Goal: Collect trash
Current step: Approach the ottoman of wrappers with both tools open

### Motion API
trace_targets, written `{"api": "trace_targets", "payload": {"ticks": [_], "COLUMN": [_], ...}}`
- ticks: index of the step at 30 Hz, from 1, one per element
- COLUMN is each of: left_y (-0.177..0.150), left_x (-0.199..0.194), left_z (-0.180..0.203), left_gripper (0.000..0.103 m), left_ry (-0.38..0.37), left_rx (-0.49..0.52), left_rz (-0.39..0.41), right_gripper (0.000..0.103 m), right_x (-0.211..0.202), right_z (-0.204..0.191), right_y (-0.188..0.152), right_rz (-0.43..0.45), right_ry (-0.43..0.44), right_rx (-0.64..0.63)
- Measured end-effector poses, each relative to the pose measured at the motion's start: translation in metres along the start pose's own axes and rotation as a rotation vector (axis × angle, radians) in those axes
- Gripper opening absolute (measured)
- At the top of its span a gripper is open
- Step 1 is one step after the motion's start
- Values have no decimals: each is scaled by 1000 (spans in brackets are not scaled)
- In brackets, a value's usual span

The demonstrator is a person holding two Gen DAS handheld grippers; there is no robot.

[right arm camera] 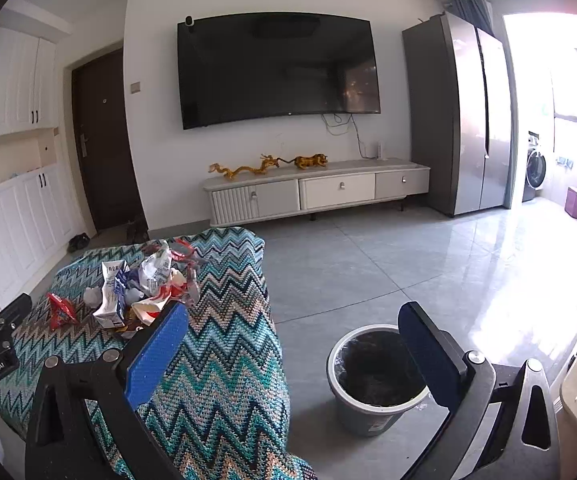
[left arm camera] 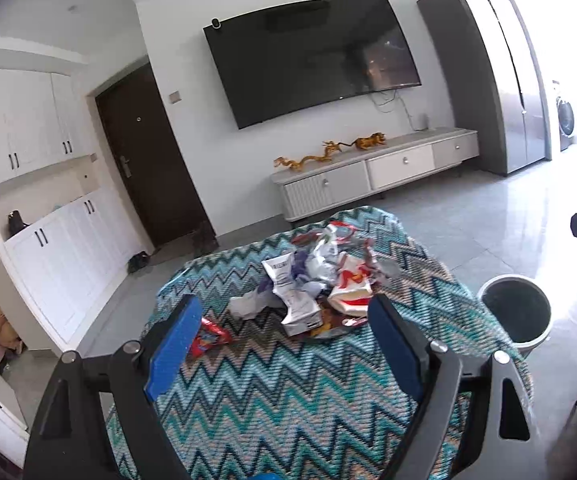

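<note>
A pile of trash (left arm camera: pixel 316 280) lies on the table with the zigzag cloth (left arm camera: pixel 272 400): a crushed white carton (left arm camera: pixel 294 300), crumpled white paper, red-and-white wrappers, and a red wrapper (left arm camera: pixel 208 338) apart at the left. My left gripper (left arm camera: pixel 284 348) is open and empty, just short of the pile. My right gripper (right arm camera: pixel 292 352) is open and empty, over the table's right edge and the bin (right arm camera: pixel 376 376) on the floor. The pile also shows in the right wrist view (right arm camera: pixel 140 284). The bin stands right of the table (left arm camera: pixel 516 312).
A TV cabinet (right arm camera: pixel 316 194) with a wall TV stands at the far wall. A fridge (right arm camera: pixel 460 120) is at the right, white cupboards (left arm camera: pixel 48 240) and a dark door at the left. Tiled floor (right arm camera: pixel 408 264) lies beyond the table.
</note>
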State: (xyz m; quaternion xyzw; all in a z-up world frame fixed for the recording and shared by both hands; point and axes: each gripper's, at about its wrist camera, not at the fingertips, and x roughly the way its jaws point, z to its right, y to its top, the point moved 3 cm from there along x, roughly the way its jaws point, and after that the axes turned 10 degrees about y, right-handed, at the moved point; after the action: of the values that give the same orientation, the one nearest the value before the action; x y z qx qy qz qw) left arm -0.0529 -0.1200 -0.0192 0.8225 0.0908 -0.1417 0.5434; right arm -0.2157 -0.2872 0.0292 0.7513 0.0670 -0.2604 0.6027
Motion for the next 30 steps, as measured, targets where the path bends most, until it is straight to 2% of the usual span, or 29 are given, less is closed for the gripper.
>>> {"api": "trace_targets", "payload": {"ticks": [8, 15, 30], "left_y": [20, 37, 48], "left_x": [-2, -13, -27], "left_z": [-6, -11, 16], "left_gripper": [85, 85, 85], "left_ry": [-18, -4, -50], "left_rx": [-70, -100, -66], "left_rz": [18, 63, 112], "right_gripper": [103, 103, 103], "right_x": [-10, -21, -23], "right_z": [8, 14, 27], "right_y": [8, 15, 15], "right_rz": [34, 79, 100], "right_ry": [-11, -22, -49], "right_rx": [1, 16, 39]}}
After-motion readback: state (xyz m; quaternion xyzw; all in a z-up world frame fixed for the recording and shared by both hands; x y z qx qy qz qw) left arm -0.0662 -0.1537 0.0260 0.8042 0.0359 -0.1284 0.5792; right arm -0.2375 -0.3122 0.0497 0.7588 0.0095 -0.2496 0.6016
